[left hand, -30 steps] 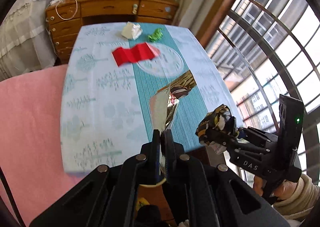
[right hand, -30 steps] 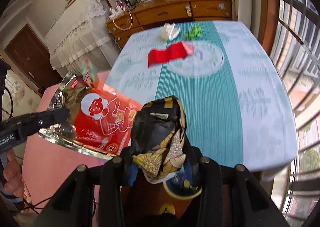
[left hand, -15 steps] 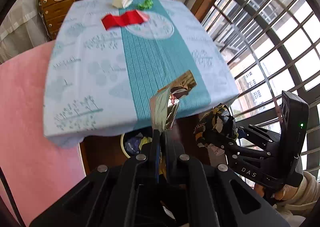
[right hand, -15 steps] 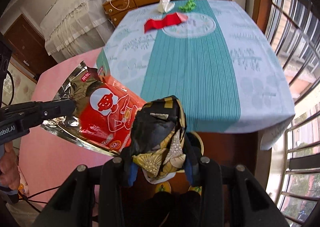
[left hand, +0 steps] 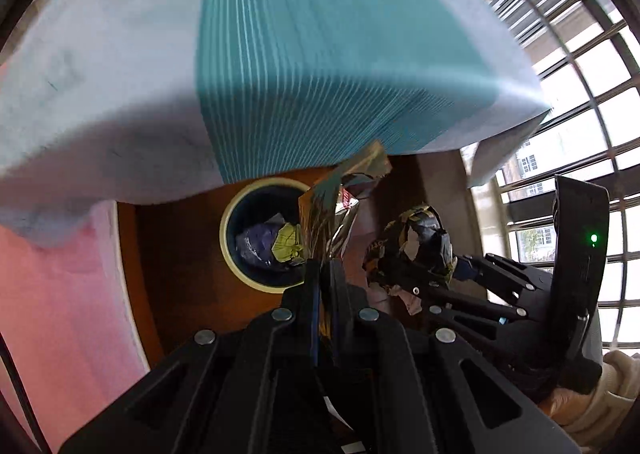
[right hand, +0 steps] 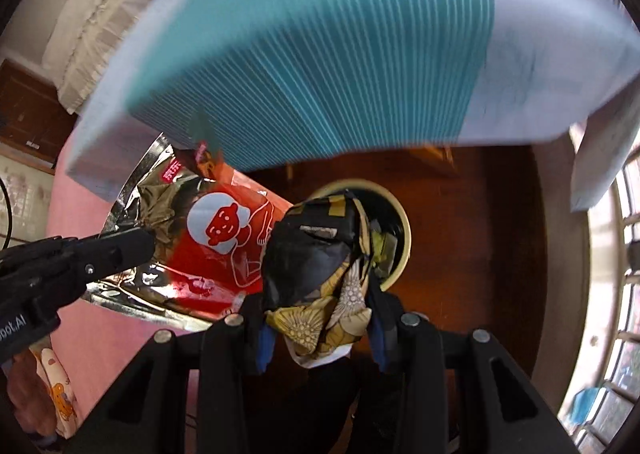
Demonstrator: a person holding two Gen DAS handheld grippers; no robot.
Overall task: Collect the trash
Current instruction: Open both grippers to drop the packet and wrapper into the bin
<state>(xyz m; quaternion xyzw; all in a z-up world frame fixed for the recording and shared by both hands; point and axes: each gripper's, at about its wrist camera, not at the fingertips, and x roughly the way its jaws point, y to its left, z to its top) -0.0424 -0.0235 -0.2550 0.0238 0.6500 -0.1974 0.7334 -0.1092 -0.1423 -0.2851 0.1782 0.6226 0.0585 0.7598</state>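
Under-table floor, one bin (left hand: 240, 270); two grippers — left (left hand: 325, 266) grasping foil bag (right hand: 216, 238), right (right hand: 320, 318) grasping wad (right hand: 316, 254)

Tablecloth edge (left hand: 132, 158) overhanging bin (left hand: 230, 250), bin mouth open below, trash inside

The snack bag (right hand: 224, 246) is crinkled foil, mirror-bright silver inside with a glossy red printed face. The crumpled wrapper (right hand: 316, 266) looks like thin glossy film, black with gold patterning, heavily creased. Both claws, left (left hand: 325, 274) and right (right hand: 320, 318), are matt black plastic with small bright metal screw heads. The worktop's cloth (left hand: 320, 54) is matt, finely ribbed fabric. The bin (left hand: 230, 250) has a smooth cream rim. The floor (right hand: 500, 234) is polished dark wood.
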